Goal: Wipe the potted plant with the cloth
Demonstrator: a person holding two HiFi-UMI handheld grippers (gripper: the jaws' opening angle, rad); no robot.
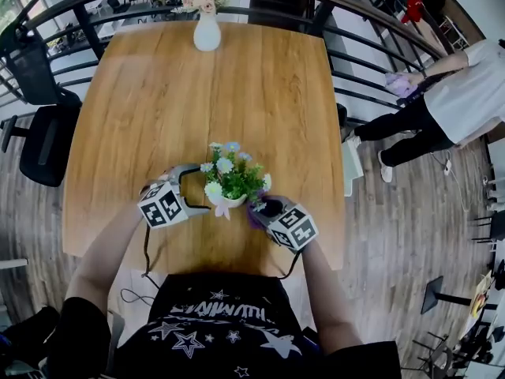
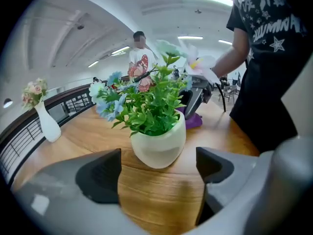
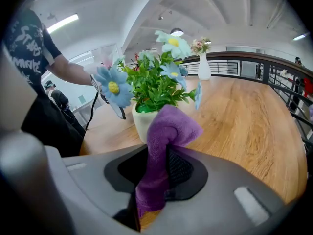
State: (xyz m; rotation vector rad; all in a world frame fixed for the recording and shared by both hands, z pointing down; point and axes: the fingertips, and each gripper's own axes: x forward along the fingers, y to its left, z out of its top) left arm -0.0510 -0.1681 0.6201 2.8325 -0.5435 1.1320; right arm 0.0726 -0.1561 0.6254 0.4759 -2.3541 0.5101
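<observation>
Head view: wooden table point(image 1: 158, 109), one item. It carries everything listed below. A white vase point(image 1: 207, 31) of flowers stands at its far edge, well beyond both sets of fingers.

Potted plant point(image 1: 231, 181): small cream pot with green leaves and blue and white flowers. It stands upright on the table between the two grippers. In the left gripper view it is just ahead of the fingertips, centred on the gap, and touches neither pad.

Left gripper point(image 2: 159, 163): jaws wide apart and holding nothing. Only bare table lies between the pads, and the pot sits just past their tips.

Right gripper point(image 3: 159, 168): jaws closed on the cloth, with the pads pressing it. The pot is just beyond the fingertips.

Cloth point(image 3: 168, 126): purple. A fold stands up out of the closed fingers, with its top close to the pot's side and the lowest leaves. Whether it touches them cannot be told.

Step in hand, as judged: the start of wiping, with the cloth at the plant and the pot not yet steadied.

Next move, as judged: the left fingers go around the pot and close gently on its sides. The cloth fold is then drawn lightly over the leaves. The pot looks light and may slide or tip if it is wiped unheld.
</observation>
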